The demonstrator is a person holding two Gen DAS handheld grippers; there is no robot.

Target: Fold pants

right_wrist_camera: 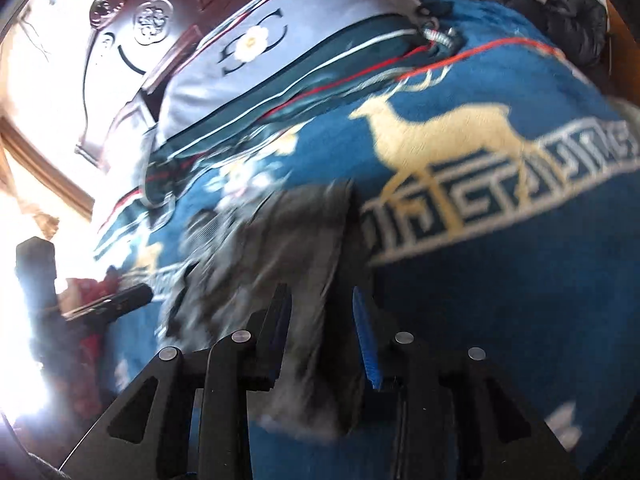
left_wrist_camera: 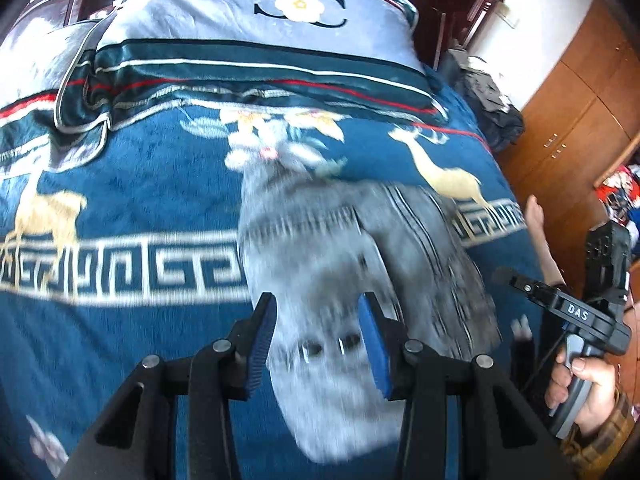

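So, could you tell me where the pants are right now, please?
The pants lie on the blue deer blanket mid-bed, below the pillow, in front of the open left tool.

Left wrist cam sits low behind its gripper (left_wrist_camera: 318,344), close above the bed (left_wrist_camera: 120,184), facing the pillow (left_wrist_camera: 256,20) and headboard end. Right wrist cam: same setup behind its gripper (right_wrist_camera: 320,336), rolled, aimed toward the same end, window glare at frame left. The 2 views share pants (left_wrist_camera: 340,280) (right_wrist_camera: 280,260), blanket, pillow (right_wrist_camera: 240,60). Left view also catches the other handheld unit (left_wrist_camera: 580,320) at right edge.
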